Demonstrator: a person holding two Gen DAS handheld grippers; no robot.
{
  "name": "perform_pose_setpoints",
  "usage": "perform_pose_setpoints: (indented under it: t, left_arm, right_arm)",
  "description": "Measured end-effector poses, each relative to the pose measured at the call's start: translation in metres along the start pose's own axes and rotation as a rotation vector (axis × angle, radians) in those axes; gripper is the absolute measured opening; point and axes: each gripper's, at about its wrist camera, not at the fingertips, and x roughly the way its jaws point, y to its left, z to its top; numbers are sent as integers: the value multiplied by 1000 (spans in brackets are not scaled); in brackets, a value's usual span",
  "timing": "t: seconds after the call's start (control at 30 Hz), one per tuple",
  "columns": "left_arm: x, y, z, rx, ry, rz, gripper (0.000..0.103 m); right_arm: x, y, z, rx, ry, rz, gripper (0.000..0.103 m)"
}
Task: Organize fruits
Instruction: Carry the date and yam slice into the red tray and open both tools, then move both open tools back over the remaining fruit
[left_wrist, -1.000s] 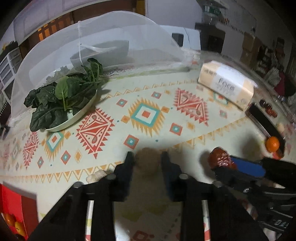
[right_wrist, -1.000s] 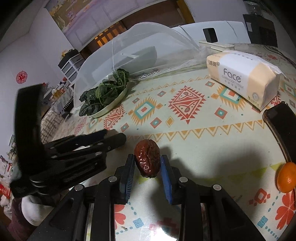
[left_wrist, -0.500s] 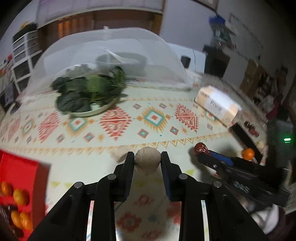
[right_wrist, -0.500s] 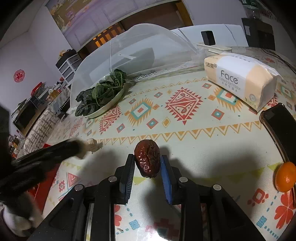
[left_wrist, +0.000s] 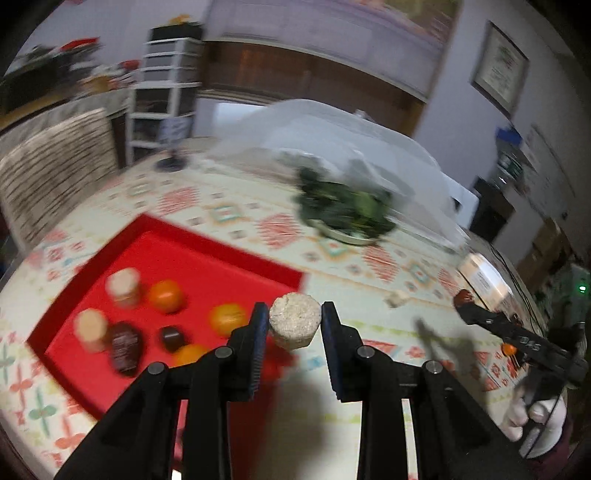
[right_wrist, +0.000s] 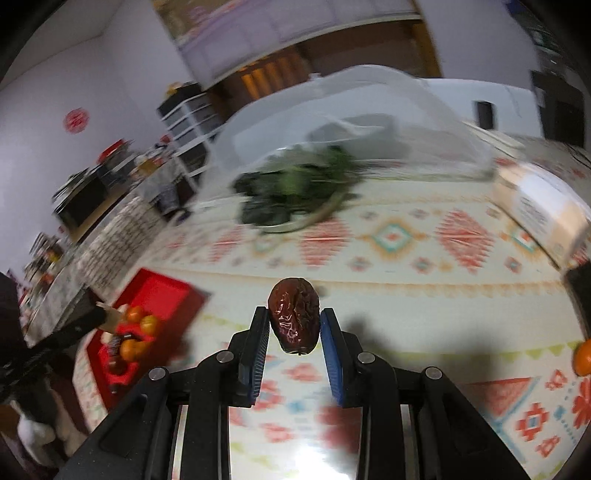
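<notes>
the left gripper (left_wrist: 294, 325) is clamped on a pale beige, rough-skinned round fruit (left_wrist: 294, 319), held clear of the table between its blue-padded jaws. the shallow red rectangular tray (left_wrist: 155, 240) lies just ahead and to the left of that gripper in the left wrist view, already carrying small orange citrus fruits (left_wrist: 165, 295), dark wrinkled dates (left_wrist: 125, 345) and two more pale round fruits (left_wrist: 123, 286). so the pale fruit hangs near the tray's right-hand edge, and a short move left and down should bring it over the red floor.

the right gripper (right_wrist: 294, 328) is pinching a dark red-brown wrinkled date (right_wrist: 294, 319), whose long axis stands upright between the jaws. from the right wrist view the tray (right_wrist: 162, 291) sits well off to the left, across the patterned tablecloth (right_wrist: 406, 236). the left hand is plainly the nearer of the two, so it looks likely to drop first.
</notes>
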Motion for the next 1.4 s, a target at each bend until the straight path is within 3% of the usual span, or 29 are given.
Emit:
perform_pose_setpoints:
  t: [0.33, 0.63, 0.8, 0.9, 1.0, 1.1, 1.4]
  left_arm:
    - [-20, 102, -19, -164, -6, 68, 28]
    - [-11, 130, -28, -194, 21, 86, 28]
    - [-11, 128, -27, -172, 15, 95, 30]
    - [-12, 129, -26, -175, 8, 81, 47]
    - [-14, 130, -25, -175, -2, 84, 51]
    - [-15, 131, -25, -184, -4, 81, 58]
    - [-19, 122, -24, -173, -14, 75, 65]
  right_arm:
    - [56, 120, -5, -144, 96, 110, 31]
    - [115, 193, -17, -262, 197, 136, 31]
    - [146, 215, -18, -301, 236, 128, 31]
    - [158, 223, -17, -324, 241, 114, 31]
    - [164, 228, -16, -324, 244, 114, 32]
    - [166, 228, -12, -306, 239, 120, 32]
    - [144, 216, -6, -258, 190, 122, 37]
